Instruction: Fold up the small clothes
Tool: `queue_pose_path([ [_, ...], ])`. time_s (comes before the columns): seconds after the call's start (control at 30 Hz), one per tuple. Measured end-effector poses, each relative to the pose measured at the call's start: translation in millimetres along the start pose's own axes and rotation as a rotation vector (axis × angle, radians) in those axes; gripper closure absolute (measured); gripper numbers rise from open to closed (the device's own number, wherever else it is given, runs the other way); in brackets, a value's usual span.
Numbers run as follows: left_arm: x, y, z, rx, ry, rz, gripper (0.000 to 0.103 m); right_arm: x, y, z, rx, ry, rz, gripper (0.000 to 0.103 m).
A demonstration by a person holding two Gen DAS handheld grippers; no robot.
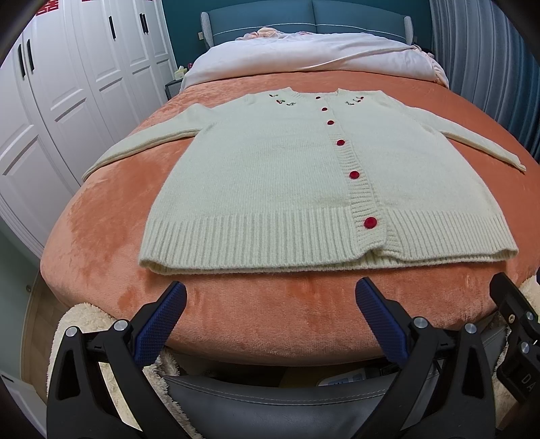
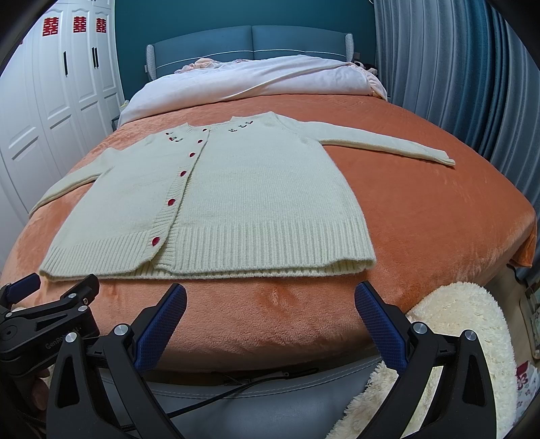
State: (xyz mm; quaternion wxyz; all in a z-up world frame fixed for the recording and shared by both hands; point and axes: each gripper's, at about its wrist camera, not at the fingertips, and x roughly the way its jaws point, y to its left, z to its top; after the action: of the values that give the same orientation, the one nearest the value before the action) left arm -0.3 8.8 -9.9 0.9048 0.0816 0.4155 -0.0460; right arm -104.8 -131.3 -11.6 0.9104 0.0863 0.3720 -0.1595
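A cream knit cardigan (image 1: 270, 169) with red buttons lies flat and face up on the orange blanket (image 1: 101, 243), sleeves spread to both sides. It also shows in the right wrist view (image 2: 243, 192). My left gripper (image 1: 271, 293) is open and empty, just short of the cardigan's ribbed hem near its left half. My right gripper (image 2: 270, 293) is open and empty, just short of the hem near its right half. The left gripper's body (image 2: 50, 314) shows at the lower left of the right wrist view.
The bed has a pale pink duvet (image 1: 303, 54) bunched at the far end by a teal headboard (image 1: 303, 20). White wardrobe doors (image 1: 67, 84) stand left, grey-blue curtains (image 2: 455, 67) right. A fluffy cream rug (image 2: 455, 337) and a grey padded bench (image 1: 270, 398) lie below the bed's near edge.
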Motion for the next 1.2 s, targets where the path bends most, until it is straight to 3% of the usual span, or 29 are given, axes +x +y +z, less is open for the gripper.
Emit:
queue_pose_path([
  [0.3, 3, 4, -3, -0.011, 0.014, -0.002, 0.005, 0, 1, 0, 0.002, 0.003, 0.003, 0.005],
  [0.5, 0, 37, 18, -0.151, -0.014, -0.035, 0.005, 2, -23, 25, 0.093, -0.028, 0.045, 0.005],
  [0.67, 6, 70, 51, -0.253, -0.056, -0.005, 0.005, 19, -86, 78, 0.182, -0.096, 0.061, 0.005],
  [0.83, 27, 80, 79, -0.269, -0.061, 0.041, 0.005, 78, -178, 136, 0.386, -0.09, 0.112, 0.005],
  [1.03, 64, 83, 100, -0.291, -0.021, 0.065, 0.005, 172, -279, 176, 0.681, -0.069, 0.009, 0.005],
  [1.2, 89, 78, 111, -0.292, -0.011, 0.065, 0.005, 236, -323, 194, 0.835, -0.054, -0.042, 0.005],
])
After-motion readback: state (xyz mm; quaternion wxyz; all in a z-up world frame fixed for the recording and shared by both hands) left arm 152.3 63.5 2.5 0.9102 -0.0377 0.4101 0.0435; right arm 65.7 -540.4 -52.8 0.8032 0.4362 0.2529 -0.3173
